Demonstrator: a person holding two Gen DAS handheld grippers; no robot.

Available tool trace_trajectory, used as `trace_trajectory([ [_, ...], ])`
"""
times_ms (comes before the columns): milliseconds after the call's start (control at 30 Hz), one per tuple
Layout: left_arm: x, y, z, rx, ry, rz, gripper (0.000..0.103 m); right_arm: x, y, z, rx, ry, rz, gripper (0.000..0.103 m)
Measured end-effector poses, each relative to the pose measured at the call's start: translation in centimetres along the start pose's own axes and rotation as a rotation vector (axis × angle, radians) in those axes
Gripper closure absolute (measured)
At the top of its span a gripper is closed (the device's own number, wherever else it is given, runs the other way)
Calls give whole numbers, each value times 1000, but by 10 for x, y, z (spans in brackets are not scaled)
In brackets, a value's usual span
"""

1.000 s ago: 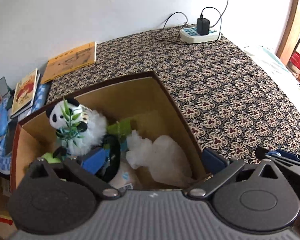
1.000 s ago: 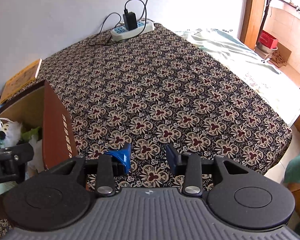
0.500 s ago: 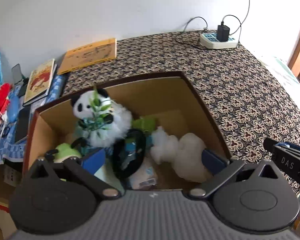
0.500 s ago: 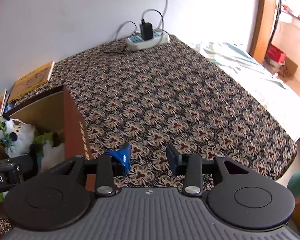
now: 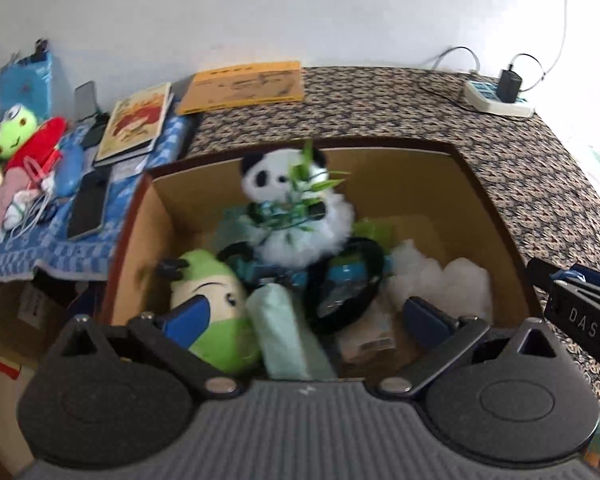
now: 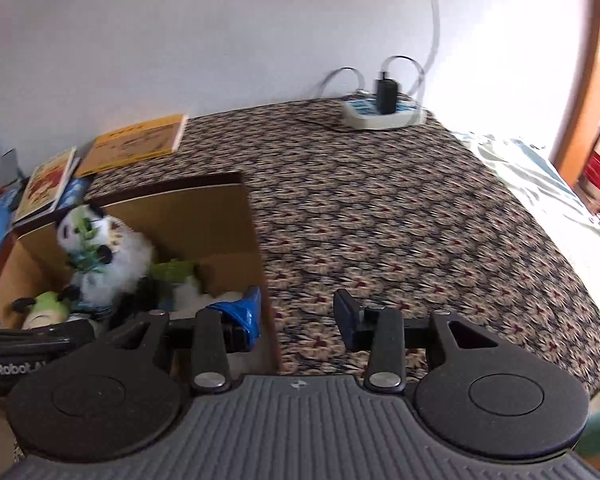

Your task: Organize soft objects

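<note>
A brown cardboard box stands on the patterned bedcover. Inside it are a panda plush with green leaves, a green-and-cream plush, a mint cloth roll, white stuffing and a black ring-shaped thing. My left gripper hangs open above the box's near side, nothing between its fingers. My right gripper is open and empty over the box's right wall; the panda plush lies to its left. A green frog plush and a red plush lie on the side table.
Books and an orange booklet lie behind the box. Phones and cables sit on a blue checked cloth at the left. A power strip with a charger is at the far corner. Patterned bedcover stretches to the right.
Both cameras have swung to the left. The box now fills more of each view, the green-and-cream plush and the side table's toys have come into sight. Both grippers stay open and empty.
</note>
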State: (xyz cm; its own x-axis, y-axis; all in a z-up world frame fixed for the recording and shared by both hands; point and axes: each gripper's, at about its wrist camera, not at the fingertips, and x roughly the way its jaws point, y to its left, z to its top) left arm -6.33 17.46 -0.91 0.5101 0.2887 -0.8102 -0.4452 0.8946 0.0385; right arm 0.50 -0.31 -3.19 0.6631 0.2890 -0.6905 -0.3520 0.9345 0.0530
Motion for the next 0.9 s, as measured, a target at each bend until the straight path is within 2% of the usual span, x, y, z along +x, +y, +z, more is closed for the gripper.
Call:
trace_trajectory([
  [367,11,23,-5,-7,16,35,1,-2,42,-4,-72,-18,111,79],
  [900,25,28,-1,10,36,52,1,7,48,-11,-34,-9,131,79],
])
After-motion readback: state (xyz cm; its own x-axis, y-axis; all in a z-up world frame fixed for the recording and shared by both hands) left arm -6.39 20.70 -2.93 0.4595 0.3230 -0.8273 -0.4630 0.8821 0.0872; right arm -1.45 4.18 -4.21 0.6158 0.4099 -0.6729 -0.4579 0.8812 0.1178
